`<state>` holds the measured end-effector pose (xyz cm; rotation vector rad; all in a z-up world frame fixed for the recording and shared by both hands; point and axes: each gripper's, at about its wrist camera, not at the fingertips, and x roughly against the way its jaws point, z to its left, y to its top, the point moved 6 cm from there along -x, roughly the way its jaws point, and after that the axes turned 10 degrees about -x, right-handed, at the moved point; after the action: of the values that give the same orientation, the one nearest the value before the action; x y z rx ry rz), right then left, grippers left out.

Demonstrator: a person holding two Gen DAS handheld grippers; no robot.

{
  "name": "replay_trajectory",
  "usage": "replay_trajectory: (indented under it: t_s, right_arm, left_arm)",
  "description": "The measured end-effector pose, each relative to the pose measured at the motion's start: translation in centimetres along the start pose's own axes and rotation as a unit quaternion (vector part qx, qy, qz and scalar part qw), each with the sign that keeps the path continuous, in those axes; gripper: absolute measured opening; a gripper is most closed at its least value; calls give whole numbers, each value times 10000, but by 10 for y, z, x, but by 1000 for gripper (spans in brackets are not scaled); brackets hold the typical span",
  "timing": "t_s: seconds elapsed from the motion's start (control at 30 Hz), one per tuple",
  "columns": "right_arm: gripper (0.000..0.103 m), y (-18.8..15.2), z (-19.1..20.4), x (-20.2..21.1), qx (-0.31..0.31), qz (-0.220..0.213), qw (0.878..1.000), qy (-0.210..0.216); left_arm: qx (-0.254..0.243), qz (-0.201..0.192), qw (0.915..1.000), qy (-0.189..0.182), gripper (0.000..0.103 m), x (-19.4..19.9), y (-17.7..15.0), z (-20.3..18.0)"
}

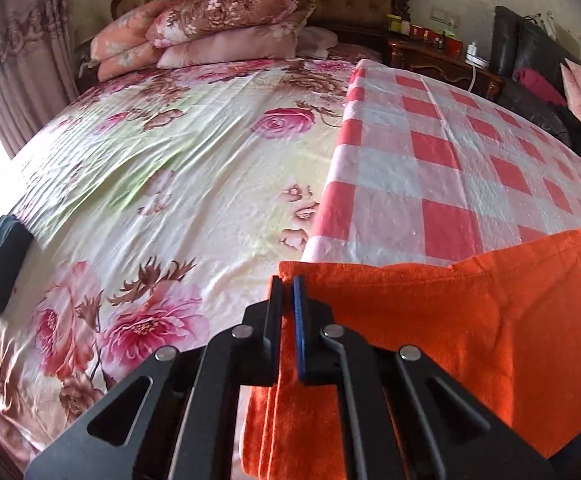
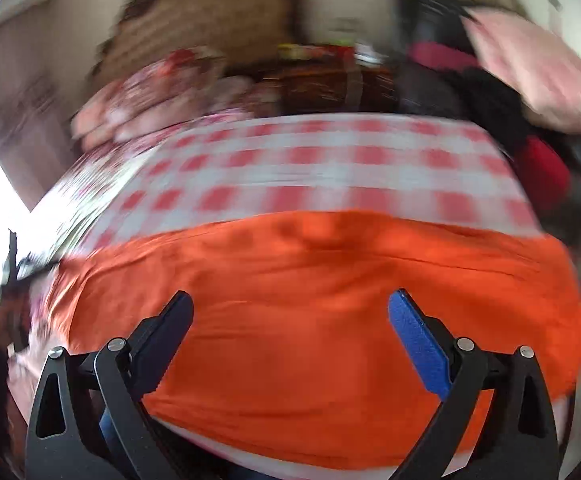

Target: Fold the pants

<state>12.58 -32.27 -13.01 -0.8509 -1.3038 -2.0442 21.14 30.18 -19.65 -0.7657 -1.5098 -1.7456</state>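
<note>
The orange pants (image 1: pixel 450 320) lie along the near edge of a red-and-white checked cloth (image 1: pixel 442 152) on the bed. My left gripper (image 1: pixel 289 280) is shut on the pants' left corner, with orange cloth pinched between its black and blue pads. In the blurred right wrist view the orange pants (image 2: pixel 310 280) spread wide across the checked cloth (image 2: pixel 310 168). My right gripper (image 2: pixel 290 300) stands open just above them, its black finger and blue pad (image 2: pixel 418 344) far apart with nothing pinched.
A floral bedsheet (image 1: pixel 170 168) covers the bed to the left. Folded quilts and pillows (image 1: pixel 210 24) are stacked at the headboard. A black object (image 1: pixel 2 260) lies at the bed's left edge. A nightstand (image 1: pixel 442 56) and dark cushions (image 1: pixel 530 60) stand at the back right.
</note>
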Motion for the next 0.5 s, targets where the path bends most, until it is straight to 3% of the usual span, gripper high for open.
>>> replay_trajectory:
  t_s: [0.1,0.17,0.23,0.3,0.4,0.43,0.47,0.5]
  right_arm:
    - [95,55,-109,-1,-734,280,9954,-546]
    - [95,81,-153,-7,-995,446,9913,-742]
    - [95,96,-169,-33,-1076,1072,9879,-303]
    - [95,97,-168,-63,-1097,1844,9766,155]
    - [74,97,-164,-98,-1157,2570,9585,439]
    - [58,94,-159,-106,-1148,2792,9516,571]
    - [30,92,-154,-111,-1118,2935,9470,676]
    - [18,93,-149,-116,-1090,3004,9451,686]
  left_arm:
    - [126,22,9999,44,5,1,0,0]
    - [146,102,9998,103,5,-3,0,-2]
    - [149,137,9997,165,5,-6,-1,-4]
    - [209,164,9995,181,5,-6,0,-4]
    - [301,206,9992,157,5,-8,2,-2]
    - [277,223,9992,180,5,-9,2,-2]
    - [248,238,9992,203,5,-10,3,-3]
    - [195,265,9992,240,5,-11,4,-4]
